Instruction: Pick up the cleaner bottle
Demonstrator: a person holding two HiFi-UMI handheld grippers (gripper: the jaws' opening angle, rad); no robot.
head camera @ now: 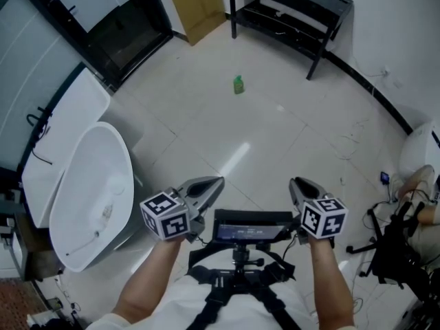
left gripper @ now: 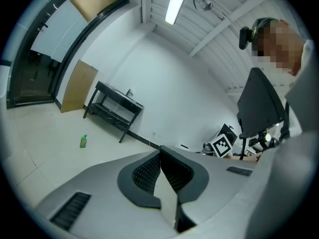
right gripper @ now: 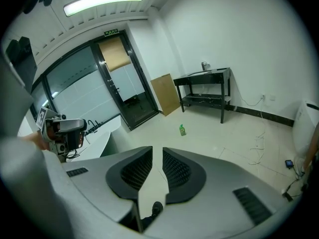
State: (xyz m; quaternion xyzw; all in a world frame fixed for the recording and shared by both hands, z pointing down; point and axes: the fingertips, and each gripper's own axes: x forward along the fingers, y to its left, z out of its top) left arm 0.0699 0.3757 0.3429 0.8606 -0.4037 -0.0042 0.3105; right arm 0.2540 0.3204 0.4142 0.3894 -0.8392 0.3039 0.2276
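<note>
Green cleaner bottle (head camera: pixel 238 84) upright on the far floor (head camera: pixel 289 136), label too small to read. Left gripper (head camera: pixel 220 181) closed, empty; right gripper (head camera: pixel 293 182) narrow gap, empty.

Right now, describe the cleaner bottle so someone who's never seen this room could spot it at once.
Find the black table against the far white wall. On the pale floor in front of it stands a small green bottle, alone, the only green thing there.
</note>
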